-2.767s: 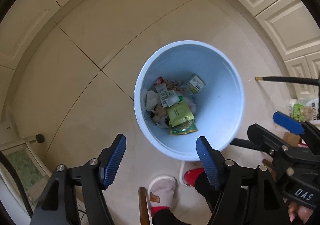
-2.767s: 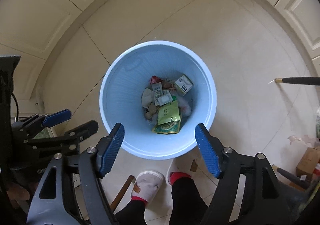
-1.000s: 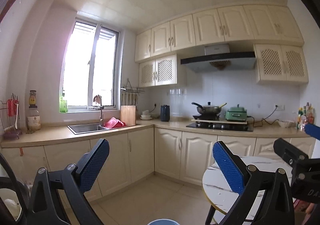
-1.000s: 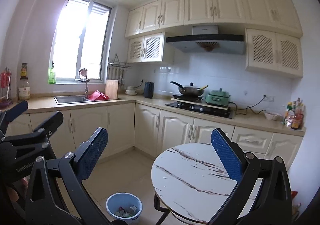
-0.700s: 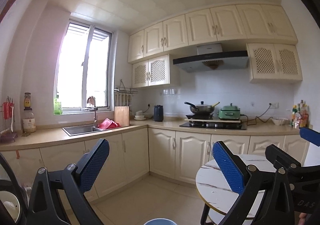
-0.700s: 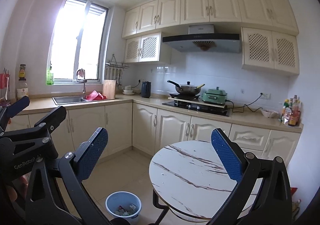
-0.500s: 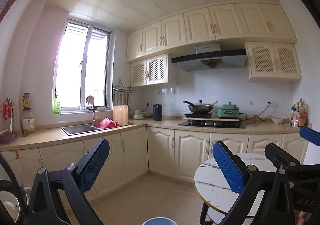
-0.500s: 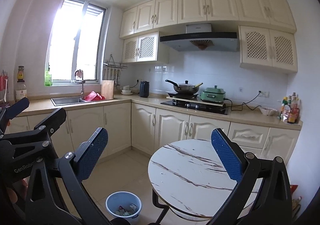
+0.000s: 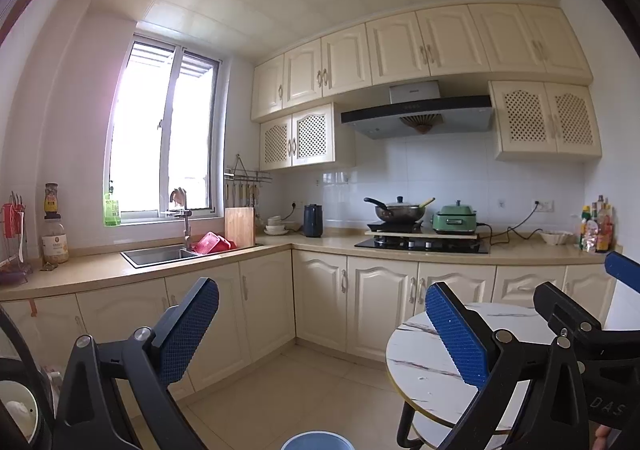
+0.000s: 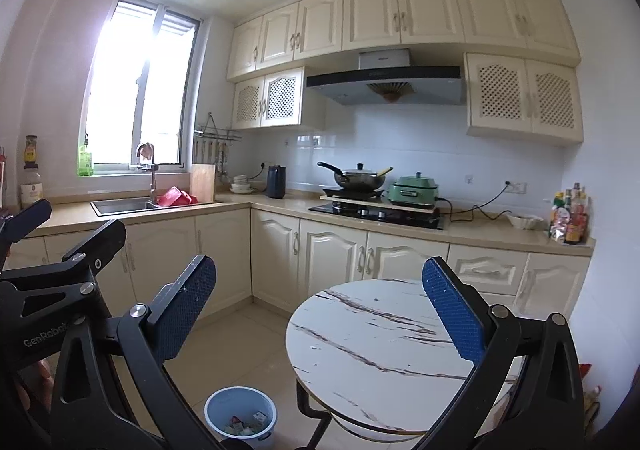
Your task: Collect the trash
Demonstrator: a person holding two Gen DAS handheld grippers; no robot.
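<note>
The blue bin (image 10: 240, 416) with wrappers (image 10: 245, 425) inside sits on the floor below and between our right gripper's (image 10: 320, 304) spread, empty fingers, just left of the round marble table (image 10: 376, 346). Our left gripper (image 9: 322, 320) also gapes wide, holding nothing, with the bin rim (image 9: 317, 441) beneath it and cream cabinets (image 9: 360, 298) ahead.

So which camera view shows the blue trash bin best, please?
The right wrist view. There the whole blue trash bin stands on the floor beside the round table, and the trash inside it is visible. The left wrist view shows only its rim at the bottom edge.
</note>
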